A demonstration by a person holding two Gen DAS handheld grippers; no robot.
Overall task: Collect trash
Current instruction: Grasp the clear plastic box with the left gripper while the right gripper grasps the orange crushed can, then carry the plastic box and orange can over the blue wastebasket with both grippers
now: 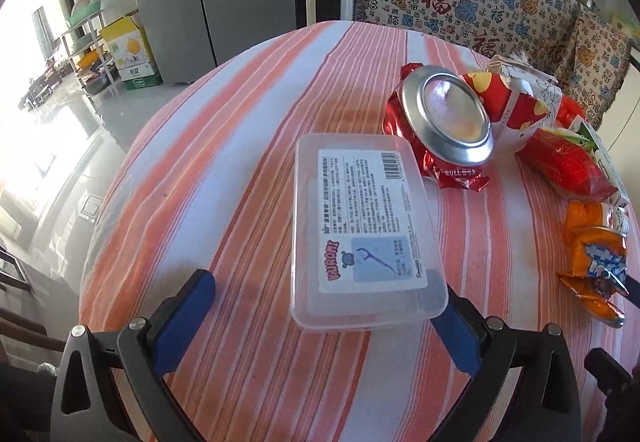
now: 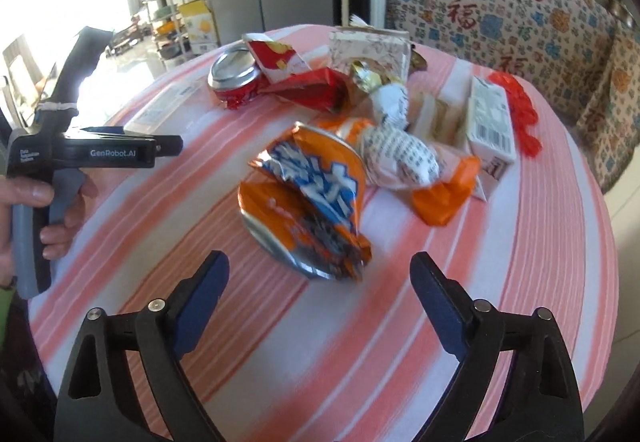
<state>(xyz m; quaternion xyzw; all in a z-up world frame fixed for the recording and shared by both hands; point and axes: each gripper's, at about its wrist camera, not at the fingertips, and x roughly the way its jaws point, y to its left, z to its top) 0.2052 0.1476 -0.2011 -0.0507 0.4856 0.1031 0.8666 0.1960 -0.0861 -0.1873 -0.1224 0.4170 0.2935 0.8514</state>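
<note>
- Left tool [image 1: 320,316], fingers spread: the clear box [image 1: 362,228] lies flat on the striped table [image 1: 224,145], its near end between the pads, its long axis running away from the tool. No pad presses on it yet.
- Centre: the red can [image 1: 446,117] and wrappers sit heaped at the far right of the box.
- Right tool [image 2: 320,292], fingers spread and empty: the crushed orange can [image 2: 308,201] lies just beyond its tips, dead ahead, tilted across the gap. This tool looks the nearer to the can; the left is better placed for the box.
</note>
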